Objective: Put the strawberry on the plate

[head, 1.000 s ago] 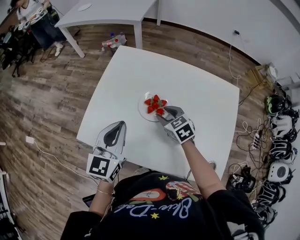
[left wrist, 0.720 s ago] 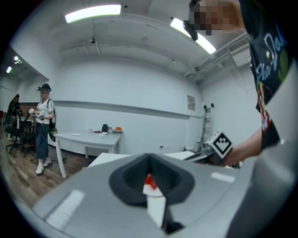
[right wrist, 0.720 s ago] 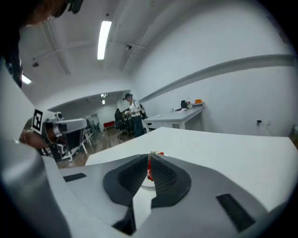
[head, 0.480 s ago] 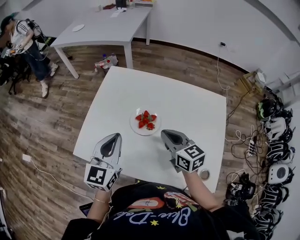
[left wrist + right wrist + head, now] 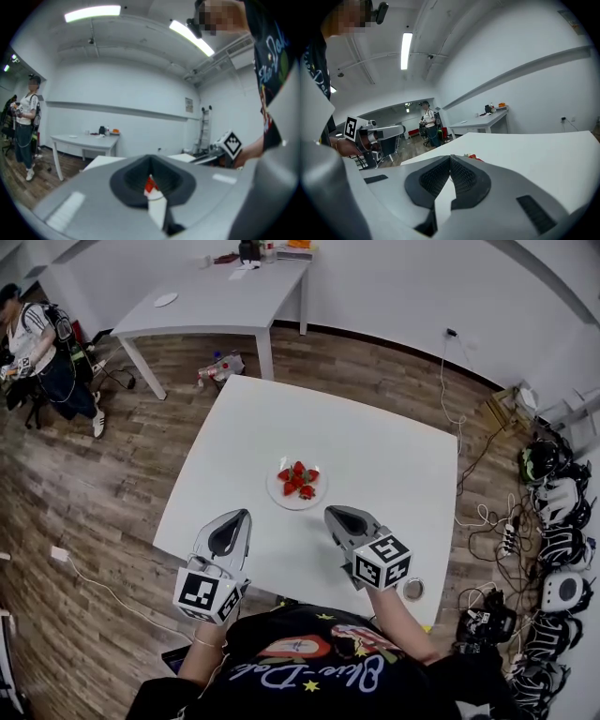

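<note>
Strawberries [image 5: 296,479] piled on plate [image 5: 298,505], centre of table [image 5: 375,451], looks done. Left hand-held gripper [image 5: 241,515] and right hand-held gripper [image 5: 330,513] both closed tight, empty (plate at their 1 and 11 o'clock). Risk: stray sweep bumps plate, top berry rolls off

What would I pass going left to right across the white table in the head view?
The left gripper → plate holding the strawberries → right gripper.
</note>
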The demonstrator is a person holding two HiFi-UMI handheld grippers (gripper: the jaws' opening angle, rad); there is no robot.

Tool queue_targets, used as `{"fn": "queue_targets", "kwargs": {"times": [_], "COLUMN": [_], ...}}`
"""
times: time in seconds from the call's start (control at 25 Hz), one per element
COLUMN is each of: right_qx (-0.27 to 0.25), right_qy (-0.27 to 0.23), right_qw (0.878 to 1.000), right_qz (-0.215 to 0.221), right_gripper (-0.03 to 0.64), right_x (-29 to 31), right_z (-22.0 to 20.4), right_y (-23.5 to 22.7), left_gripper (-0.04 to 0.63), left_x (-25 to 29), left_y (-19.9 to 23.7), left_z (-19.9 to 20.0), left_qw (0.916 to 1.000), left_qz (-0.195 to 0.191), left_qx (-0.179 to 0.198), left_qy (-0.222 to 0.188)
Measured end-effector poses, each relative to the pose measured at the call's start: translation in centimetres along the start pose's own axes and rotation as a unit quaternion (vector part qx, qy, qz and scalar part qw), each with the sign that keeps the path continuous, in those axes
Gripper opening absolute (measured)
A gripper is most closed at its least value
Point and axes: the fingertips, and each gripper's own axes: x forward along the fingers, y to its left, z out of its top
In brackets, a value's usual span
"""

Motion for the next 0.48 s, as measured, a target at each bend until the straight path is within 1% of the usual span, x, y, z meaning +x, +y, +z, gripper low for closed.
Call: {"fn": "queue_targets", "kwargs": {"times": [0.32, 0.48], "right_qx": [0.005, 0.003], "right_qy": [0.004, 0.007], "right_qw": [1.0, 1.0], "right_qz": [0.004, 0.007], "right_gripper": [0.017, 0.017], "right_x": [0.01, 0.27], "right_z": [-0.68, -0.73], "right_y": [0.34, 0.29], "left_gripper": [-0.012, -0.012], "left_x": [-0.76, -1.02], "left_y": [-0.12, 0.37], "left_z": [-0.36, -0.3], "left_qw": [1.0, 0.9999], "left_qz": [0.002, 0.008], "left_qx": [-0.003, -0.011], "left_qy": [0.001, -0.008]}}
